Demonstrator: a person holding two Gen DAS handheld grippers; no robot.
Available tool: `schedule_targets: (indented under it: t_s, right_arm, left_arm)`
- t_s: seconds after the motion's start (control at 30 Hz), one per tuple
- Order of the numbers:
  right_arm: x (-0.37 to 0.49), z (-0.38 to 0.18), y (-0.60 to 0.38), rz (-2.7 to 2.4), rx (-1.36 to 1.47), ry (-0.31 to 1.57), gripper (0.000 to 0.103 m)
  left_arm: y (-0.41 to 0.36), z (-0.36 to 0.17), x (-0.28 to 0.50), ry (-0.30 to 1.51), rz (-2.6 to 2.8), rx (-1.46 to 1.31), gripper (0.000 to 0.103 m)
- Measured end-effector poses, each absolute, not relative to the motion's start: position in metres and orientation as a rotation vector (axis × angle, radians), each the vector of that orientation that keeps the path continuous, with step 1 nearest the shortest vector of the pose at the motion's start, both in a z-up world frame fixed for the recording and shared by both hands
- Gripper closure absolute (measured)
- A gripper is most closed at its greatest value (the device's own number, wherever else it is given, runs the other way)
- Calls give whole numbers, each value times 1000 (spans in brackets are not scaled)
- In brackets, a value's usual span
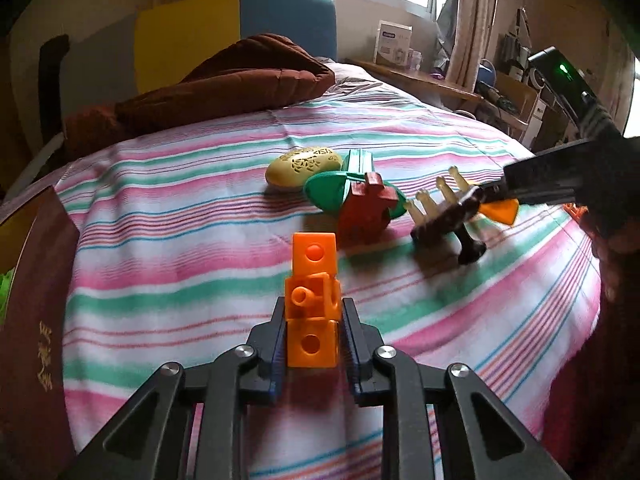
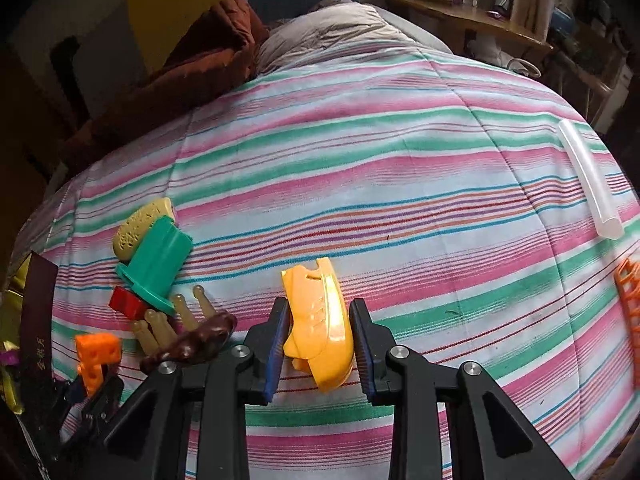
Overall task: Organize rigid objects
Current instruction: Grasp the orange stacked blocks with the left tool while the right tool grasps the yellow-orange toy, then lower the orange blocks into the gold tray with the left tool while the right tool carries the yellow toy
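Note:
My left gripper (image 1: 313, 312) is shut on a stack of orange plastic cubes (image 1: 313, 280), held just above the striped bedspread (image 1: 200, 240); the cubes also show in the right wrist view (image 2: 98, 354). My right gripper (image 2: 319, 312) is shut on a curved orange plastic piece (image 2: 318, 324); its tip shows in the left wrist view (image 1: 502, 210). A pile lies between them: a yellow oval piece (image 1: 302, 166), a green piece (image 1: 336, 190), a red piece (image 1: 366, 210) and a brown brush with pale prongs (image 1: 444, 216).
A maroon book (image 1: 36, 320) lies at the bed's left edge. A brown quilt (image 1: 224, 80) is heaped at the head. A clear tube (image 2: 590, 178) and an orange grid piece (image 2: 630, 300) lie at the right. A wooden desk (image 1: 432, 80) stands beyond.

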State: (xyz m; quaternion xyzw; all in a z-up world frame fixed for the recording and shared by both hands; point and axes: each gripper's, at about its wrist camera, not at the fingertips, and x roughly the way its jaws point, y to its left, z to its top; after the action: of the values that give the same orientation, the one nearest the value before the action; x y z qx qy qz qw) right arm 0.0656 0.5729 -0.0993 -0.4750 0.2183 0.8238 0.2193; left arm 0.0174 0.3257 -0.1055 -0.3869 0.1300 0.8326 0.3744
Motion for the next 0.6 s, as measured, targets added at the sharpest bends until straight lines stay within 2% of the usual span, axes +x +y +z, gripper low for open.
schedule_targets:
  t_s: [0.6]
  right_arm:
    - [70,-93,576,2279,-1272,589,72]
  left_arm:
    - [267,-89,45,184,2099,-990,82]
